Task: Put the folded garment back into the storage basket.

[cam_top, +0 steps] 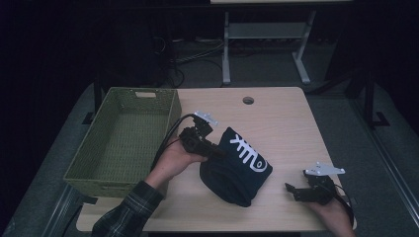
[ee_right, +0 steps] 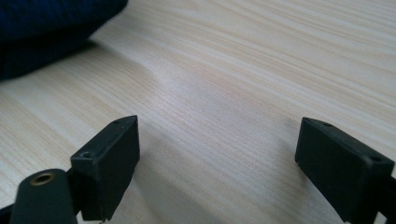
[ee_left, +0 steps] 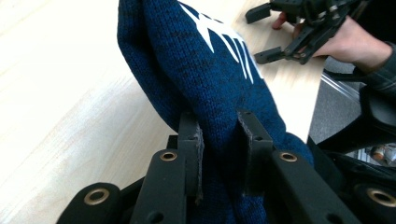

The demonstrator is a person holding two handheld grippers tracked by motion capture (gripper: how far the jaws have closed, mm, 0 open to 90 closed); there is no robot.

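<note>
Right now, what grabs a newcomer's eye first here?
The dark blue knitted garment with a white fishbone pattern, bunched mid-table and clamped in the left tongs. Next, the green woven rectangular basket at the left edge of the light wooden table. The right tongs sit open over bare wood near the table's right front corner.

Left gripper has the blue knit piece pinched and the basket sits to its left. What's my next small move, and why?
Probably carry the left gripper sideways toward the green basket, keeping the grip. Its jaws pinch a fold of the blue knit garment, which hangs bunched beside the basket with its lower end near the table. The right gripper rests open on the table, apart from the cloth, so it need not help.
</note>
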